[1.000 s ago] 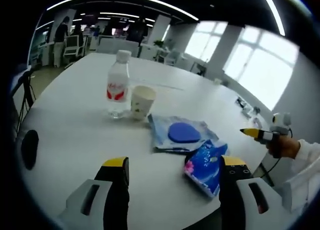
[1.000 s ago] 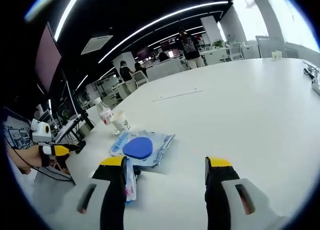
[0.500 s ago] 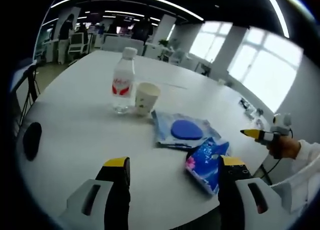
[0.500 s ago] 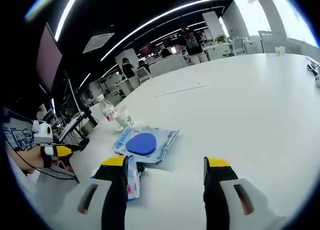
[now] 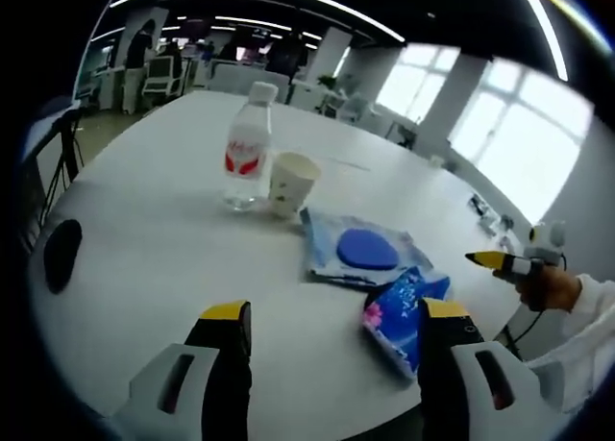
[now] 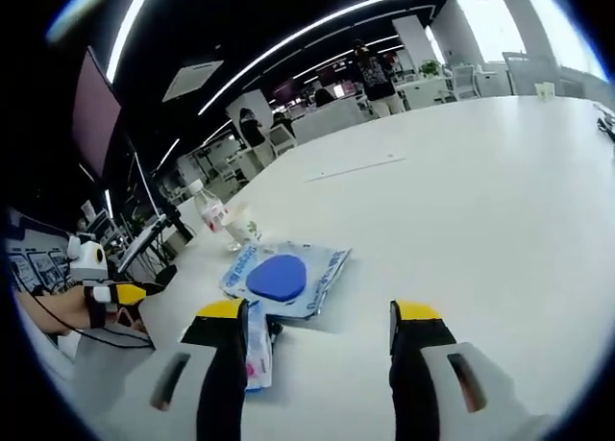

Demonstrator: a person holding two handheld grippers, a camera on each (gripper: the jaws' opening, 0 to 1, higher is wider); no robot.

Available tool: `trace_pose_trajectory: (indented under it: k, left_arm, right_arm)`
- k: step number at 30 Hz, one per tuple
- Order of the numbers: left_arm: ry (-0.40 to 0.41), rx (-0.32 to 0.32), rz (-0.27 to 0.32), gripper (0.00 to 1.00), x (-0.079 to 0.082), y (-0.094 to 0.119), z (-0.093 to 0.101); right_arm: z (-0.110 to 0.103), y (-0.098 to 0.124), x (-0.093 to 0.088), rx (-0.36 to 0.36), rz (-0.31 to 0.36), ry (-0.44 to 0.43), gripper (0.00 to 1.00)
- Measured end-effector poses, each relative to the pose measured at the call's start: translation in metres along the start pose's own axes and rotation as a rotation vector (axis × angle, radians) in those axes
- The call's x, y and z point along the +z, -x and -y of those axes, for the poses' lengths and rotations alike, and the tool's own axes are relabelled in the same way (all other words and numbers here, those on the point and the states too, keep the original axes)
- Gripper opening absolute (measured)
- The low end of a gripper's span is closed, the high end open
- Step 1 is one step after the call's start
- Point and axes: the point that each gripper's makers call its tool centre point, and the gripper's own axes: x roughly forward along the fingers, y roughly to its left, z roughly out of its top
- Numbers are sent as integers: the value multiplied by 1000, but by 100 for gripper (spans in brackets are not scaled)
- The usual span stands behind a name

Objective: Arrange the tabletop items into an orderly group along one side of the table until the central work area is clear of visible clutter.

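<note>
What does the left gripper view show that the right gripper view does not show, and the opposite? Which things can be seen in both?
Left gripper view alone: a dark oval object near the table's edge, and bright windows.

Right gripper view alone: a dark wall screen and a ceiling vent.

Both views: the white table, the water bottle, the paper cup, the clear packet with a blue disc, and the blue patterned packet. Each view also catches the other gripper, held in a hand.

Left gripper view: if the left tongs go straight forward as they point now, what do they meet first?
Probably bare table first; farther on, the flat blue packet. Depth is unclear.
</note>
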Motion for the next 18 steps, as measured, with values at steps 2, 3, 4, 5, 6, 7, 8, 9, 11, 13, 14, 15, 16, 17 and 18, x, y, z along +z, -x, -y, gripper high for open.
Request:
trace_pose_trajectory:
  k: [2, 3, 4, 5, 6, 7, 8, 9, 11, 13, 14, 15, 16, 17, 18]
  left_arm:
    - [8, 1, -7, 66, -1, -7, -2]
    - [7, 1, -13, 66, -1, -9, -2]
    - [3, -1, -20, 65, -2, -13, -2]
    - [2, -3, -24, 65, -2, -16, -2]
    - [2, -5, -28, 65, -2, -18, -2]
    - [0, -9, -33, 65, -2, -22, -2]
    - [-3, -10, -37, 65, -1, -25, -3]
    - [-4, -10, -39, 65, 0, -26, -3]
    - [-9, -13, -40, 65, 3, -30, -5]
    - [-10, -15, -44, 64, 6, -34, -7]
    - [-12, -15, -46, 64, 7, -36, -8]
    - [-19, -20, -51, 64, 8, -40, -9]
    - [-24, -24, -57, 64, 8, -42, -9]
    - [-32, -29, -66, 64, 8, -47, -9]
    - [-36, -32, -70, 64, 9, -49, -9]
  right_arm:
    - [2, 0, 1, -7, 1, -16, 54]
    - [3, -1, 2, -9, 0, -19, 53]
    - [4, -2, 2, -9, 0, -18, 53]
    - [6, -3, 1, -9, -1, -17, 53]
    - [6, -4, 1, -10, -3, -16, 53]
    - [7, -5, 0, -12, -4, -18, 53]
    - [7, -6, -1, -13, -5, -20, 53]
    - [8, -8, -3, -14, -8, -24, 53]
    - [8, -11, -5, -17, -15, -27, 52]
    - [8, -14, -7, -20, -19, -35, 52]
    - [7, -15, -8, -21, -20, -40, 51]
    - [7, -16, -8, -24, -19, -46, 50]
    - [7, -17, -7, -28, -19, -52, 50]
    - [7, -18, -7, -29, -19, -54, 50]
    - [4, -20, -8, -31, -20, -61, 49]
